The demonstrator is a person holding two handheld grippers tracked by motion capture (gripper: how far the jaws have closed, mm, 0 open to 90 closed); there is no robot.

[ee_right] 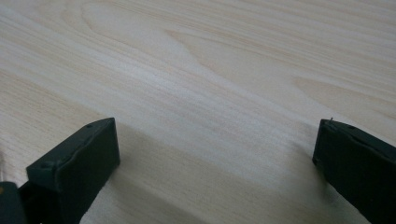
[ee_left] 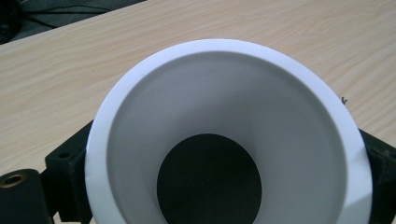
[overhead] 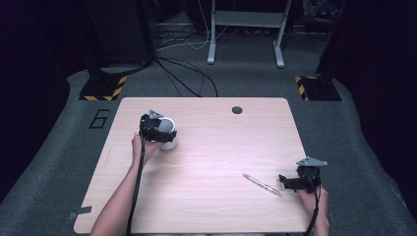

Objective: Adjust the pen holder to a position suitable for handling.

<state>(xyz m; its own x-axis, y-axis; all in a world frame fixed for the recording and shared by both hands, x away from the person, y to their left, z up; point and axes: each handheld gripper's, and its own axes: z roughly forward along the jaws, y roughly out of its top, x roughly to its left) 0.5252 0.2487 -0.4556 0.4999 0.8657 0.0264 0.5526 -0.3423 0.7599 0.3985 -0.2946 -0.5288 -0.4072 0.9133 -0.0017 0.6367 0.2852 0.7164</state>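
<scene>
White cup (ee_left: 224,135) clamped by left tool (overhead: 158,129); right tool (overhead: 290,183) spread wide, empty, beside pen (overhead: 262,184), far from cup. Next, probably: grip pen, carry to cup.

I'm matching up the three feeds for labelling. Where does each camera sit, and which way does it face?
High view: above the person's side, facing forward and down on the table; both forearms, left gripper, right gripper, pen.
Left gripper view: rides the left gripper, looking into the white cup between its jaws.
Right gripper view: rides the right gripper, facing bare tabletop between spread jaws.
Shared: high and left gripper views show the cup.
</scene>
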